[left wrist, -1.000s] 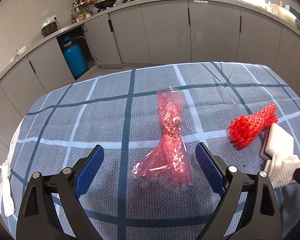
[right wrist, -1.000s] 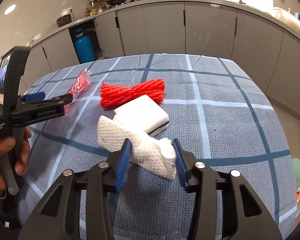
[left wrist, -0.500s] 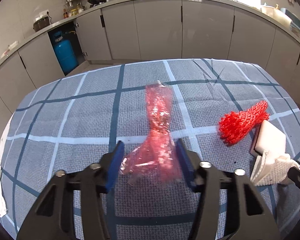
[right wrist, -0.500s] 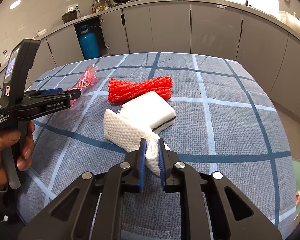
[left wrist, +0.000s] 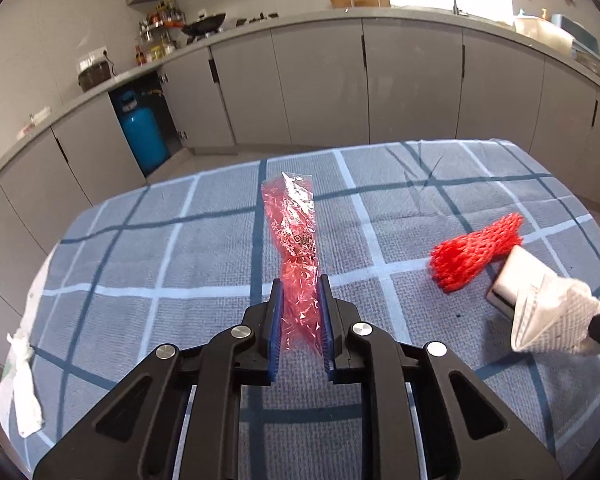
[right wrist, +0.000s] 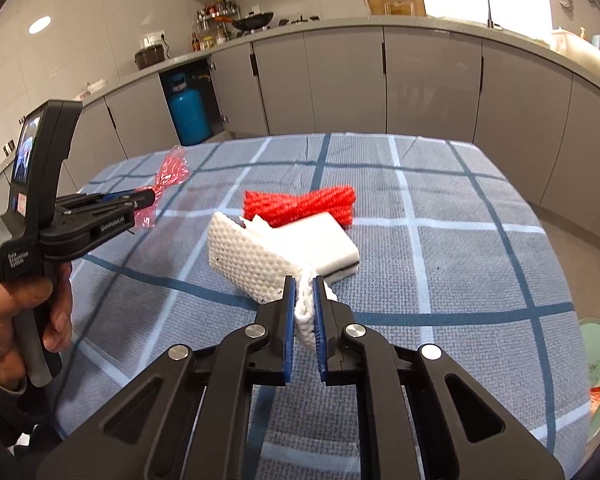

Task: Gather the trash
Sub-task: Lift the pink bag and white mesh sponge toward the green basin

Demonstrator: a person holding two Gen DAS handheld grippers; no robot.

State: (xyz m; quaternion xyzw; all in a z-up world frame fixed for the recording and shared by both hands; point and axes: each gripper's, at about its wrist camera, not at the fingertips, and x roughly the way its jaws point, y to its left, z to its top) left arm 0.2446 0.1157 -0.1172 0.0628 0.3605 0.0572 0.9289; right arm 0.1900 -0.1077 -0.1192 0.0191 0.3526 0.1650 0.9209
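My left gripper [left wrist: 300, 292] is shut on a crinkled red plastic wrapper [left wrist: 294, 236] and holds it lifted above the blue checked tablecloth [left wrist: 180, 260]; it also shows in the right wrist view [right wrist: 172, 168]. My right gripper [right wrist: 303, 292] is shut on a white foam net sleeve [right wrist: 248, 260], also lifted; it shows in the left wrist view [left wrist: 552, 320]. A red foam net [right wrist: 300, 204] and a white block with a dark underside [right wrist: 328, 240] lie on the cloth just beyond the sleeve.
Grey kitchen cabinets [left wrist: 320, 88] curve round behind the table, with a blue gas cylinder [left wrist: 142, 136] in an open bay. A white crumpled bag [left wrist: 20, 384] hangs at the table's left edge. A green bin [right wrist: 598, 356] stands on the floor at the right.
Both grippers closed: the left on the red wrapper, the right on the white foam sleeve. Both pieces have lifted off the cloth.
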